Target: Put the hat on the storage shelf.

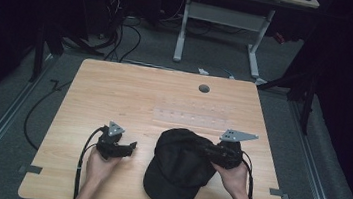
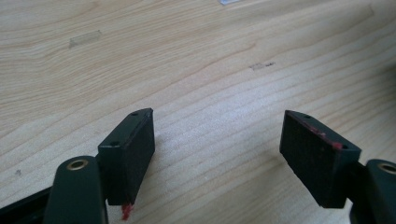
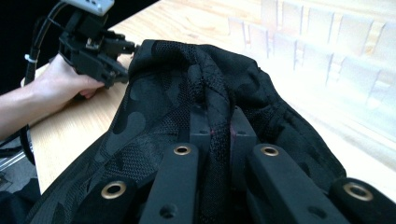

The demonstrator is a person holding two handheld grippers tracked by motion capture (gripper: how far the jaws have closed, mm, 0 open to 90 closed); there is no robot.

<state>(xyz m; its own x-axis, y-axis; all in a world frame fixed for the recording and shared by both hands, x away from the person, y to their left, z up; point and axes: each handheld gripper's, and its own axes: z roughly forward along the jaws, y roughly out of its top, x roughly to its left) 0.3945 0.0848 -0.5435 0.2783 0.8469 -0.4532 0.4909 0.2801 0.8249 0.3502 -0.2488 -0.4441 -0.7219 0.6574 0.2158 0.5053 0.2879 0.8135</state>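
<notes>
Your right gripper (image 3: 219, 135) is clamped on a fold of the black cap (image 1: 179, 168); in the right gripper view, lower centre, the two jaws pinch a ridge of the mesh cloth between them. The cap lies in the lower middle of the high view, on the wooden table (image 1: 115, 87), with its brim toward the bottom edge; the pinched part is at its right side, and the cloth seems pulled a little upward there. Your left gripper (image 1: 117, 147) stands at lower left of the high view, just beside the cap but apart from it; its jaws are wide and nothing is between them, only bare wood. I judge the step is to lift or reshape the cap; next the left gripper should come to the crown's near side and take the cloth, without dragging the brim.
</notes>
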